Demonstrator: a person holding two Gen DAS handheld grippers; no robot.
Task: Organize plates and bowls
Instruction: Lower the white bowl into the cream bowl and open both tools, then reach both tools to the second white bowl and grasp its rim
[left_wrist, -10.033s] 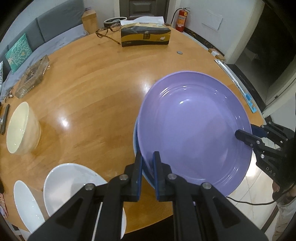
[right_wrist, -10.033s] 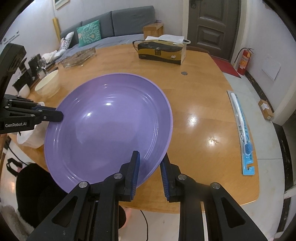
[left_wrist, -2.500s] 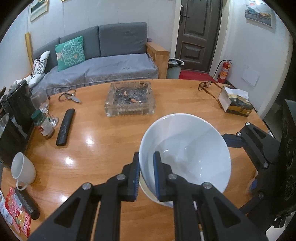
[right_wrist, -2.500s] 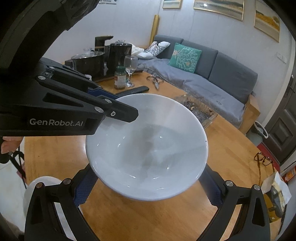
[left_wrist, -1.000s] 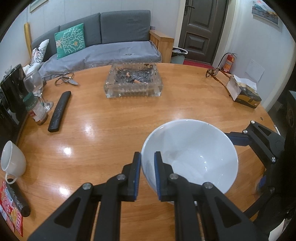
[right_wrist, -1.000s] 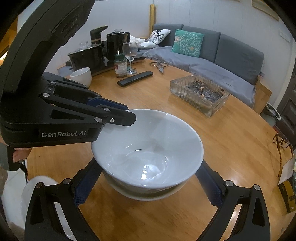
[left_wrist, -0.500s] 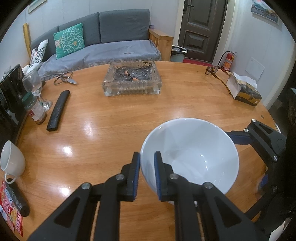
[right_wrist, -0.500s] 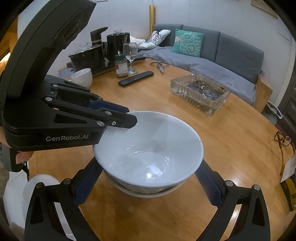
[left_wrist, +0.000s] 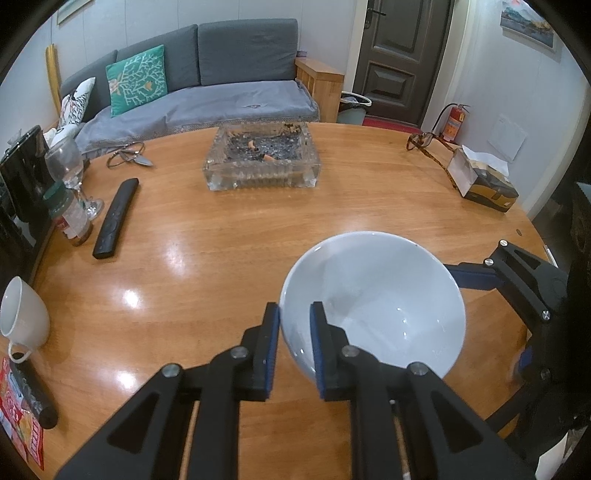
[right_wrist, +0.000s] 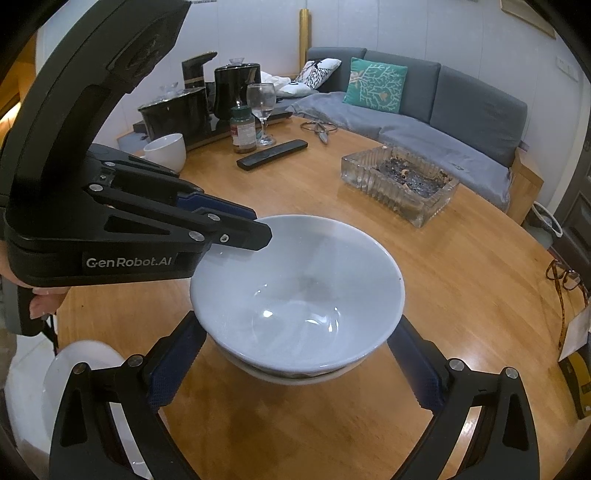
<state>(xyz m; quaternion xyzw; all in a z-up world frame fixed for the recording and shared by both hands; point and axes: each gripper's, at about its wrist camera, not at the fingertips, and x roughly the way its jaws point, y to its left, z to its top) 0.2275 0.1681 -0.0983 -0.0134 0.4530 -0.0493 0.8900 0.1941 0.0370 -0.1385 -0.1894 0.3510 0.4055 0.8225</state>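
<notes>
Left tongs (left_wrist: 293, 332) pinch the near rim of the white bowl (left_wrist: 373, 295), which sits nested in another bowl (right_wrist: 295, 374) near the surface (left_wrist: 221, 258) edge. Right tongs (right_wrist: 295, 365) spread wide around it, not touching. Ashtray (left_wrist: 262, 158) at 12 o'clock, well apart.

White bowl (left_wrist: 373, 299), glossy, plain; a second white bowl (right_wrist: 295, 376) shows as a pale rim beneath it. Left gripper (left_wrist: 293, 325) and right gripper (right_wrist: 295, 365): black frames, blue pads on the jaws; white lettering on the left gripper's body. Tabletop (left_wrist: 207, 266): orange-brown wood grain, polished. Beyond the white bowl: clear ribbed glass ashtray (left_wrist: 262, 157) holding grey ash; black remote (left_wrist: 115, 218); white cup (left_wrist: 22, 314); jar (left_wrist: 70, 214) with green lid; tortoiseshell glasses (left_wrist: 430, 149); black-and-gold tissue box (left_wrist: 484, 184); grey sofa (left_wrist: 221, 81) bearing a teal cushion (left_wrist: 136, 79) with a white coral pattern.
</notes>
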